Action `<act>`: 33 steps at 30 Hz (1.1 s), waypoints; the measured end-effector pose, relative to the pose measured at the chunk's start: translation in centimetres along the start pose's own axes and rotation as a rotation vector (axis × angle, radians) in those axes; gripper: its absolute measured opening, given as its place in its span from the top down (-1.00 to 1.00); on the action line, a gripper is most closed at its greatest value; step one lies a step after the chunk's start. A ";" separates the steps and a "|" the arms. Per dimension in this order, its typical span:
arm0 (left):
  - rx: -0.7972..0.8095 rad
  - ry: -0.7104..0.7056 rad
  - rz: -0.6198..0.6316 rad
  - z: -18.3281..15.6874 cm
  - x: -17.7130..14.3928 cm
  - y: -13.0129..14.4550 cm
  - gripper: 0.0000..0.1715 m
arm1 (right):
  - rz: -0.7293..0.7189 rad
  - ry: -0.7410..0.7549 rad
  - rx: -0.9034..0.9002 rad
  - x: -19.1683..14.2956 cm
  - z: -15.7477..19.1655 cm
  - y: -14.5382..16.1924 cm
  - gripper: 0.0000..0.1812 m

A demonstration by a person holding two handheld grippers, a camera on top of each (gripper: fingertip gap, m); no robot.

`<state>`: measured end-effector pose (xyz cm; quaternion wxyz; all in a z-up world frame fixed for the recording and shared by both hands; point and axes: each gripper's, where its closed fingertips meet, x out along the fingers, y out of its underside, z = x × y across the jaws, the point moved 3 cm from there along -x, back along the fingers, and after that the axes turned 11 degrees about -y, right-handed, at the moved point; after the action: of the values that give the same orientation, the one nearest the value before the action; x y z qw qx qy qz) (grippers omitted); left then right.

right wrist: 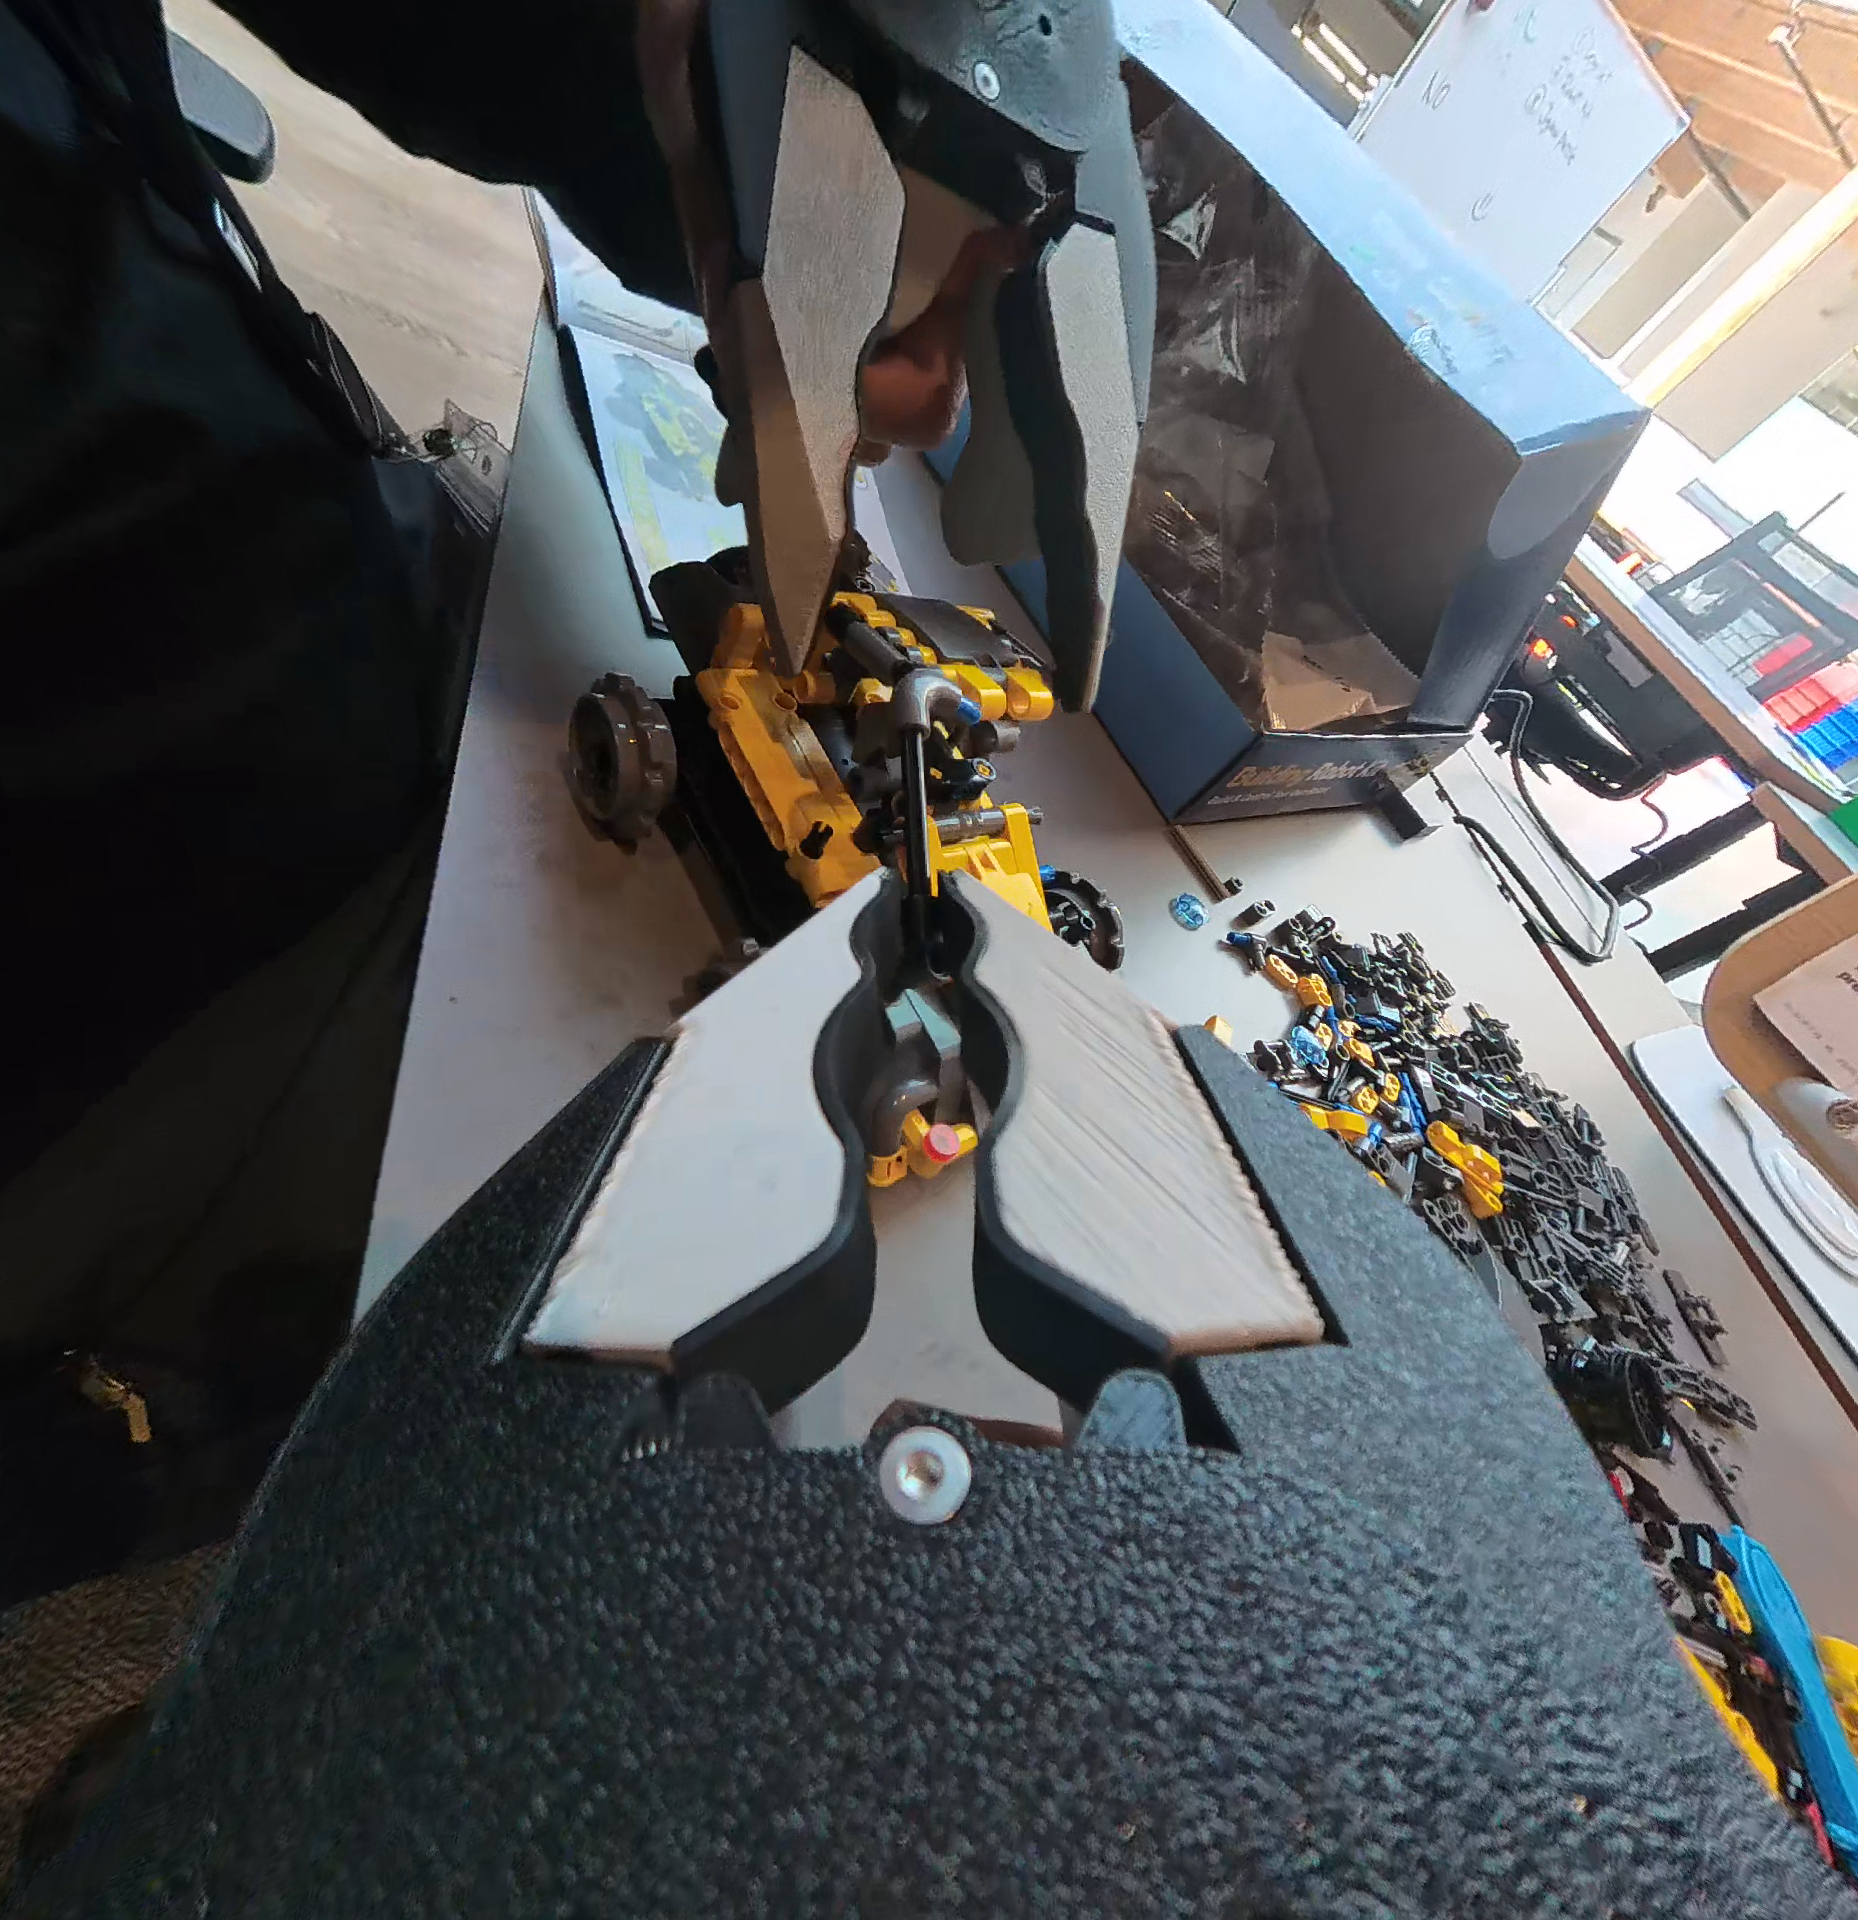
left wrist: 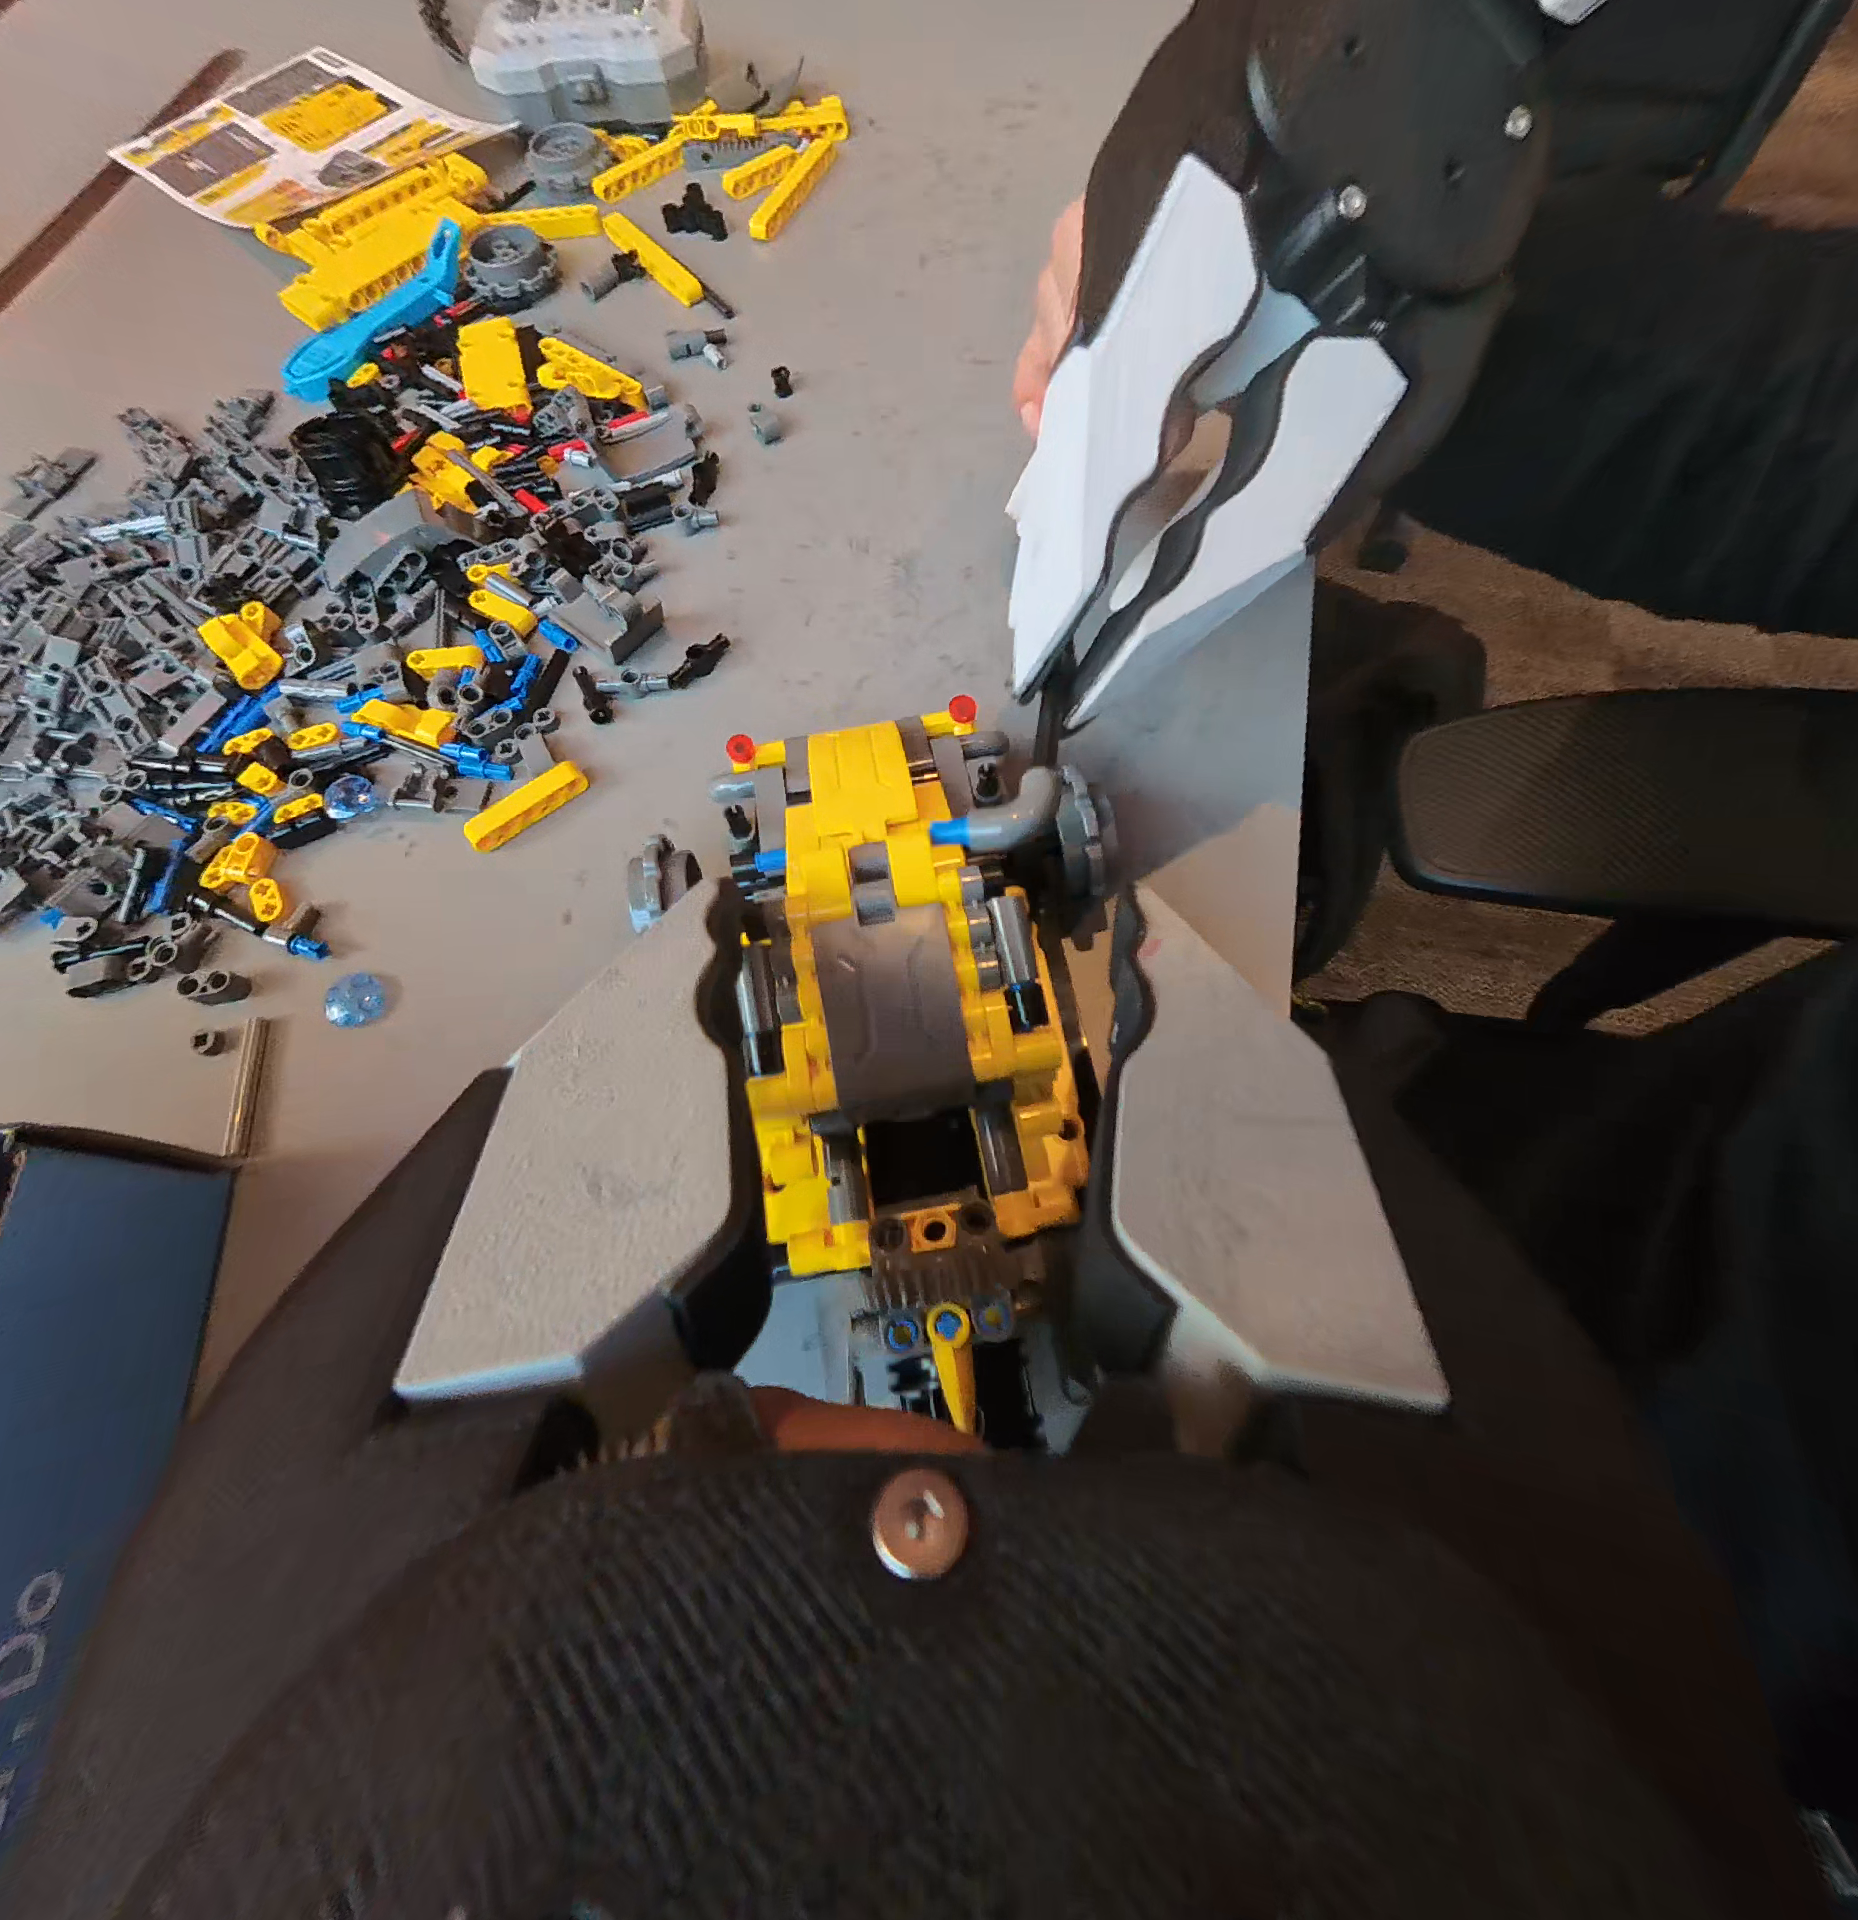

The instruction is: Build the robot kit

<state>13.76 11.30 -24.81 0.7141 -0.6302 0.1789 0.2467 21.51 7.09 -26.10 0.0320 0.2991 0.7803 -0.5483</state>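
Right tool [right wrist: 920, 894] pinches a black rod [right wrist: 914, 821] — yellow model [right wrist: 800, 748] beyond.

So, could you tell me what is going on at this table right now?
A person works two handheld grippers on a half-built yellow brick vehicle on the grey table. The left gripper clamps its body; the right gripper pinches a thin black axle at the grey elbow. Loose parts lie nearby.

2 wrist views, close, opposed, sharing the yellow model [left wrist: 904, 997]
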 end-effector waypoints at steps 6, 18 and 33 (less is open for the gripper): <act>-0.027 0.024 0.020 0.2 1.1 -0.2 0.28 | -0.018 -0.024 -0.032 0.2 -0.3 0.1 0.94; -0.015 0.006 0.063 0.1 1.4 -0.3 0.41 | 0.008 -0.027 -0.051 0.8 -0.9 0.9 0.94; -0.064 0.000 0.118 -0.4 1.4 -0.5 0.43 | 0.105 0.031 -0.060 1.4 -0.8 1.0 0.94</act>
<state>15.15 11.08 -25.27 0.6779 -0.6411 0.2076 0.2939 21.12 8.65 -27.17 0.0579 0.3471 0.7800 -0.5174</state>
